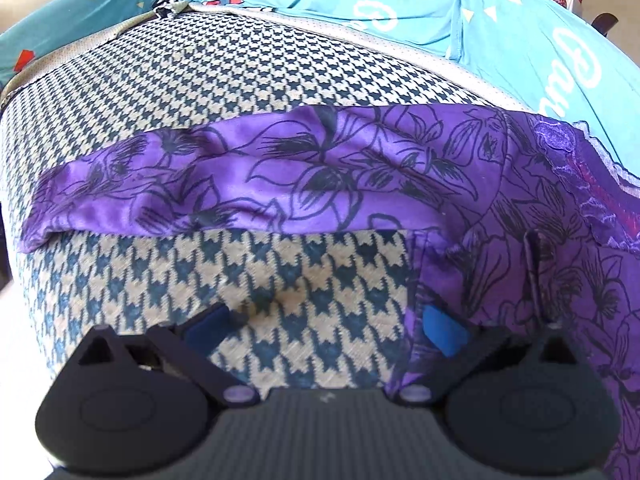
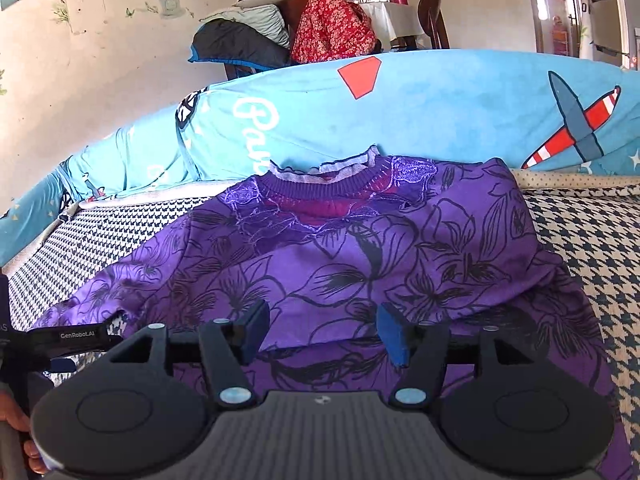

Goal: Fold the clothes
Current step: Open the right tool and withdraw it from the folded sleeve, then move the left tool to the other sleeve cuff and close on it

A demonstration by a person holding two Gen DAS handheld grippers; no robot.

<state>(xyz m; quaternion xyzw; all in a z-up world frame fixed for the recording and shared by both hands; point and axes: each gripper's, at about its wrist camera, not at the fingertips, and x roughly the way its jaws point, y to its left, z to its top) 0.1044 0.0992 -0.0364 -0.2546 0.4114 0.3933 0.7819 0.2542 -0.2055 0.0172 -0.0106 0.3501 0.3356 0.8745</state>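
Now the purple floral top [image 2: 360, 256] lies on the houndstooth cover [image 1: 224, 80], its sleeve stretching left. Both the left gripper [image 1: 320, 328] and right gripper [image 2: 324, 330] stand wide, holding nothing.

Bright daylight fills both views. The houndstooth cover [image 1: 224, 80] looks soft and slightly blurred up close. Fisheye bending curves the edges, corners go dark, and the doorway [image 2: 560, 4] glares white.

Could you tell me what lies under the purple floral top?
The purple floral top lies on a houndstooth cover, which shows around it and below its outstretched sleeve. Whatever is beneath the top's body is covered and cannot be seen.
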